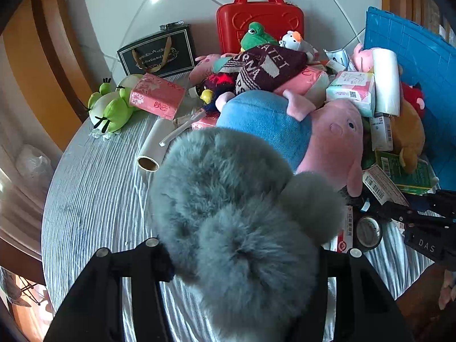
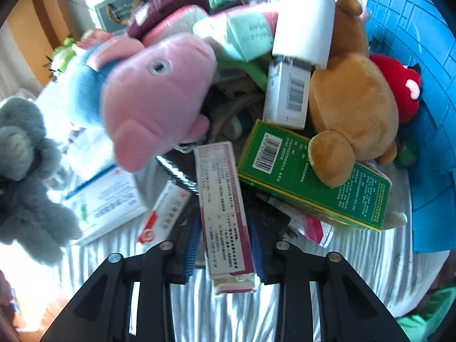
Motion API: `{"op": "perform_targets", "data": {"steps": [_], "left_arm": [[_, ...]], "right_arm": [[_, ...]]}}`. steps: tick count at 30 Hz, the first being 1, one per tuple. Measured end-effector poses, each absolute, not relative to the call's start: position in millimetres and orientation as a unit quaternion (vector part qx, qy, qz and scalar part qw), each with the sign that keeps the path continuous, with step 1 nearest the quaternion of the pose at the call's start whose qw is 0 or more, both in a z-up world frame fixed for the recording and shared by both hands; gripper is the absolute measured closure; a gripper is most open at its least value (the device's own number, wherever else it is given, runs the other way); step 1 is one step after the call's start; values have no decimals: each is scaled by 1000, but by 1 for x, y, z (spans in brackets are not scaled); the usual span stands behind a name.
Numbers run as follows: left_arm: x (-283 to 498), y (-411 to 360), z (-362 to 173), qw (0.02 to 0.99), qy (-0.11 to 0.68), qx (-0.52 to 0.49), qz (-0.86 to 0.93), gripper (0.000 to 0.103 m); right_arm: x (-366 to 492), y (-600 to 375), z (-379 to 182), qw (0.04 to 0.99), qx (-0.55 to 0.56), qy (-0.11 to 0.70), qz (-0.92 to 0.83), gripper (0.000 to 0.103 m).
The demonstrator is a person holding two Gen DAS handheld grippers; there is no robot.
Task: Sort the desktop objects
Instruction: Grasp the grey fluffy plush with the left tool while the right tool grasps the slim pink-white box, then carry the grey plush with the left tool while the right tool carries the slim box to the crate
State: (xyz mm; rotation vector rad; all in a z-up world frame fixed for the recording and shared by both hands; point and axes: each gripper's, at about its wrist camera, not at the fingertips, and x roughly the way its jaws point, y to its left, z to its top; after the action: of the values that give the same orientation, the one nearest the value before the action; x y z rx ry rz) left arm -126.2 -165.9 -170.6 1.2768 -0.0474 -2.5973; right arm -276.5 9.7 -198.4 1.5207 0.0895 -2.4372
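Note:
My left gripper [image 1: 245, 259] is shut on a fluffy grey plush toy [image 1: 242, 208] and holds it above the grey striped tablecloth [image 1: 94, 199]; the toy also shows at the left of the right wrist view [image 2: 25, 176]. My right gripper [image 2: 225, 245] is shut on a long white and purple medicine box [image 2: 222, 208] at the near edge of the pile. A pink and blue pig plush [image 1: 310, 134] lies just beyond the grey toy, and it also shows in the right wrist view [image 2: 151, 97].
The pile holds a brown bear plush [image 2: 353, 97], a green box [image 2: 313, 176], tissue packs [image 1: 156, 95], a knitted hat [image 1: 268, 65] and a green frog plush [image 1: 111, 108]. A red case [image 1: 259, 20], a black gift bag [image 1: 159, 52] and a blue crate [image 1: 413, 65] stand behind.

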Motion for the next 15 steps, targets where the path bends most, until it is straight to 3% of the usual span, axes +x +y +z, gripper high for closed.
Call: {"op": "perform_targets", "data": {"steps": [15], "left_arm": [[-100, -115, -109, 164, -12, 370, -914, 51]], "right_arm": [[-232, 39, -97, 209, 408, 26, -888, 75]]}}
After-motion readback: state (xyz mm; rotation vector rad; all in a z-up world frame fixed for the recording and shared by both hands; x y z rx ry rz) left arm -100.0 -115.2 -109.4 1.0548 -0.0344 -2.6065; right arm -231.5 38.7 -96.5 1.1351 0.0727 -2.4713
